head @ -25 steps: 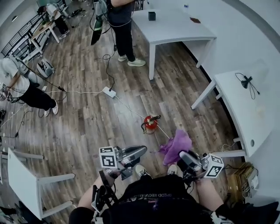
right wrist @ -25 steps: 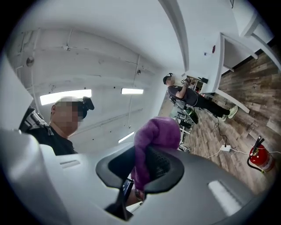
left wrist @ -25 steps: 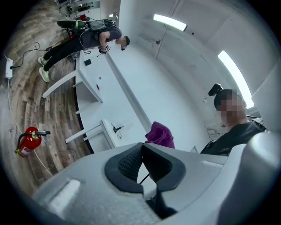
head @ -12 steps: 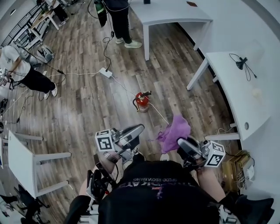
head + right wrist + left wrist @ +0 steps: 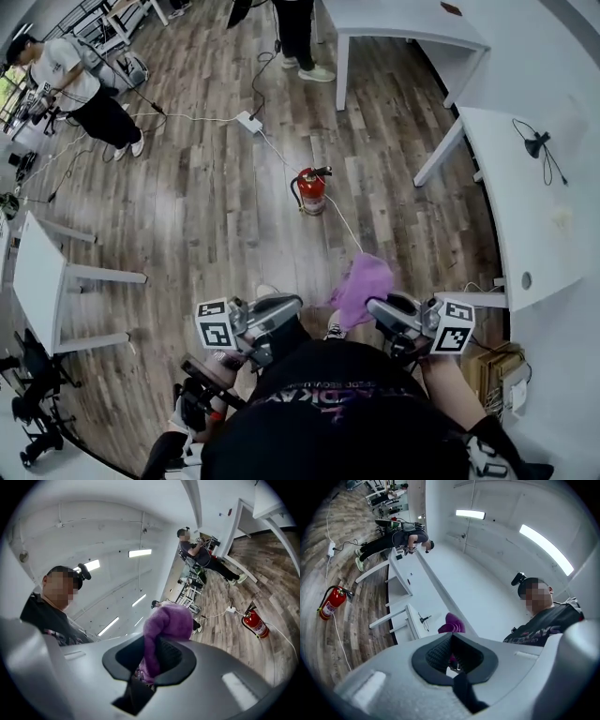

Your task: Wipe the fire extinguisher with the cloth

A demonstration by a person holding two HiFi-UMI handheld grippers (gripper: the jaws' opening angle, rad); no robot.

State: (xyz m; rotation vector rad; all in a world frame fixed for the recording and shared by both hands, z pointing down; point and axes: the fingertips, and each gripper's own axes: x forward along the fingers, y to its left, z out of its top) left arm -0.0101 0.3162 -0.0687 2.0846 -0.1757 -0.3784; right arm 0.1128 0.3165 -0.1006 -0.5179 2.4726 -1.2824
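We stand on the wood floor (image 5: 187,216) with a gripper in each hand, both held low in front of the body. The fire extinguisher (image 5: 311,190) is red and upright, with a black hose and handle at its top. It stands on the floor ahead of us, well apart from both grippers. A thin white cord (image 5: 345,225) runs over the boards just beside its base to a power strip (image 5: 249,121) farther off.

The right gripper (image 5: 375,305) has its jaws clenched on the cloth (image 5: 361,281). In the right gripper view a fold of the purple, fuzzy cloth (image 5: 166,620) is pinched between the pads of the right gripper (image 5: 154,641), and the rest bunches up over the tips. The fire extinguisher (image 5: 254,620) shows small at that view's right, nowhere near the cloth.

The left gripper (image 5: 292,302) carries nothing. In its own view the left gripper (image 5: 451,635) has its jaws drawn together, with no thing between them. The cloth (image 5: 451,623) peeks up beyond the tips, and the fire extinguisher (image 5: 332,603) lies far to that view's left, on the floor.

A white table (image 5: 525,216) at the right of the head view bears a small black device (image 5: 536,145) with a cable. Another person (image 5: 84,89) bends over at the upper left.
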